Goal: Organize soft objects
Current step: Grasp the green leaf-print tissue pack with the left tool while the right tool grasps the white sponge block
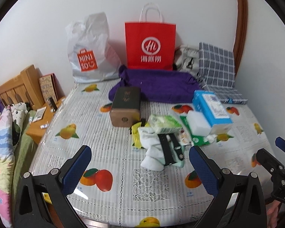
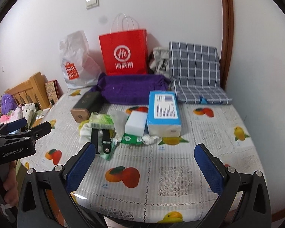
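Hovering both grippers, left gripper (image 1: 140,163) and right gripper (image 2: 145,160), fingers apart and empty, we judge the limp, light white sock (image 1: 149,144) mid-tabletop (image 1: 123,180) best pinched at its bunched middle.

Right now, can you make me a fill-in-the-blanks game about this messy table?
1. The paper bag against the wall is ____.
2. The purple cloth lies in front of the ____ bag.
3. Both tongs, left and right, are ____.
4. The tablecloth has pictures of ____.

Missing words: red; red; open; fruit
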`<state>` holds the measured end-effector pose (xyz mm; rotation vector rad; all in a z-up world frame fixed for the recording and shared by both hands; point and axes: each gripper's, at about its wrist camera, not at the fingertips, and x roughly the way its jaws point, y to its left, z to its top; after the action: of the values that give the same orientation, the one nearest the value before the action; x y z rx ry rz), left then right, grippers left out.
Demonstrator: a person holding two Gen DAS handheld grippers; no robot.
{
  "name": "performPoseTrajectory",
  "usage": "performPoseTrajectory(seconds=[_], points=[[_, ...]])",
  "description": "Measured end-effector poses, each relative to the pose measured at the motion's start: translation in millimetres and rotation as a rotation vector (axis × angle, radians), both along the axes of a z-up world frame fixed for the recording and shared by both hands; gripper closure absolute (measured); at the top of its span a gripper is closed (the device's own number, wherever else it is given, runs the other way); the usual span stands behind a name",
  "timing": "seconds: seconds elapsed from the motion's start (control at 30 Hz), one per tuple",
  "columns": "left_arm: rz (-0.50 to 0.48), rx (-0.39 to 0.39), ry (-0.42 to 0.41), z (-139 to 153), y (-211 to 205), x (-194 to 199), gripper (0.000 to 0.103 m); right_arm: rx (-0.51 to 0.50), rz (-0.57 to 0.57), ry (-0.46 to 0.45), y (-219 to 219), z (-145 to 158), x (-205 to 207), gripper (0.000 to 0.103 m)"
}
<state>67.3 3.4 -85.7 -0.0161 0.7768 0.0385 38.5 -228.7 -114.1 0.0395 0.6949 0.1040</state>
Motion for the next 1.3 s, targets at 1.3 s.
performPoseTrajectory(seconds=[1.3], points=[[-0.198,0.154,0.152,-101.2,-71.7,130.9,0.015,0.095,0.066,0.172,-26.5,-100.8,88.8,0.018]])
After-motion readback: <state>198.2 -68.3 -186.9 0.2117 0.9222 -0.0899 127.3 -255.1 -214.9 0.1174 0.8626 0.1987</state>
